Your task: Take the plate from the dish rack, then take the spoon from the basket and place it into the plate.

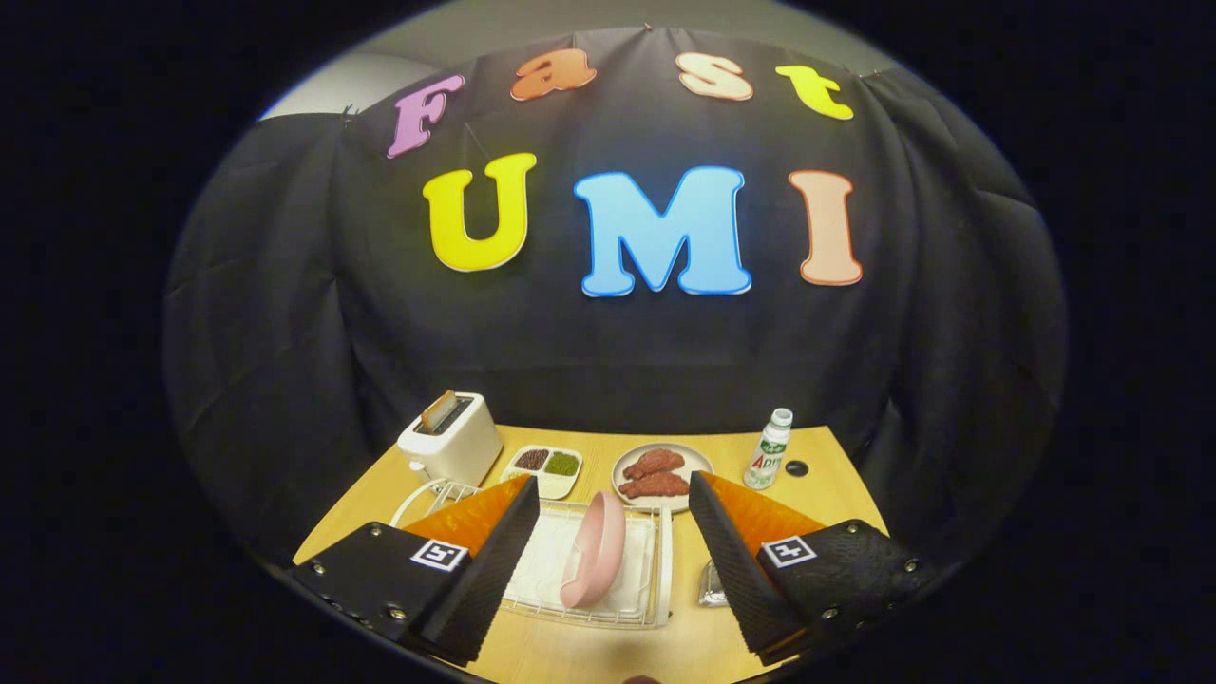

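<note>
Wooden table [817, 494] carrying dish rack [655, 579]; pink plate [597, 551] standing on edge, twelve o'clock of tool [613, 513], fingers gaping apart. Risk: plate rolling if pinched off-centre.

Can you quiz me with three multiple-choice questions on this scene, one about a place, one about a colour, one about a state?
1. Where is the pink plastic plate?
A. Upright in the white wire dish rack
B. Flat beside the white toaster
C. Under the clear water bottle

2. What colour is the toaster?
A. Red
B. White
C. Blue

3. How does the hand-held gripper stand?
A. Shut on the plate
B. Shut on nothing
C. Open

Answers: 1 A, the plate stands on edge in the rack, between the fingers. 2 B, its casing is white. 3 C, the fingers are spread wide, clear of the plate.
</note>
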A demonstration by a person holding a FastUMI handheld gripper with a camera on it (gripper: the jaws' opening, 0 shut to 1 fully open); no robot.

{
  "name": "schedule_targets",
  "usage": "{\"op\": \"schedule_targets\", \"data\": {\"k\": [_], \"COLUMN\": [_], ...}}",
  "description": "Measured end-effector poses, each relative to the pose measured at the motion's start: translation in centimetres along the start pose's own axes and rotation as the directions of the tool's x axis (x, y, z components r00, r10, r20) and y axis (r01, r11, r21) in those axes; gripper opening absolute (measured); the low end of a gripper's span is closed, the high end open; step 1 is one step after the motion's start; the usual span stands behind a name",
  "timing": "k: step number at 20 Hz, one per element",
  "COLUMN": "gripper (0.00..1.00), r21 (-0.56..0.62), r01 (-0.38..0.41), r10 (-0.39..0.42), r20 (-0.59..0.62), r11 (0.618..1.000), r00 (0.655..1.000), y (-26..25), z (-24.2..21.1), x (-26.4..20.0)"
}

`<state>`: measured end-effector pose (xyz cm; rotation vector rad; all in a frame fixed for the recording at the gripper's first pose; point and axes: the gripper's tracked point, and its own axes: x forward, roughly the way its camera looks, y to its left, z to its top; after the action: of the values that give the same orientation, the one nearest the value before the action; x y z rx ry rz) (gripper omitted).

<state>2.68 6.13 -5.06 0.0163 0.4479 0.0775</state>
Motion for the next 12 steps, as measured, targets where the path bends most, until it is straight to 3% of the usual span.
{"op": "schedule_targets", "data": {"k": [5,6,7,12], "gripper": [0.93,0.86,0.82,0.82], "r21": [-0.018,-0.016,-0.027,-0.109], "r01": [0.083,0.104,0.126,0.245], "r10": [-0.085,-0.104,-0.128,-0.268], "r20": [-0.265,-0.300,-0.330,-0.423], "r11": [0.996,0.994,0.992,0.963], "r00": [0.961,0.948,0.935,0.866], "y": [0.5,0.6,0.7,-0.2], "z": [-4.8,-5.5,-6.2,-9.2], "x": [3.2,3.7,4.3,7.6]}}
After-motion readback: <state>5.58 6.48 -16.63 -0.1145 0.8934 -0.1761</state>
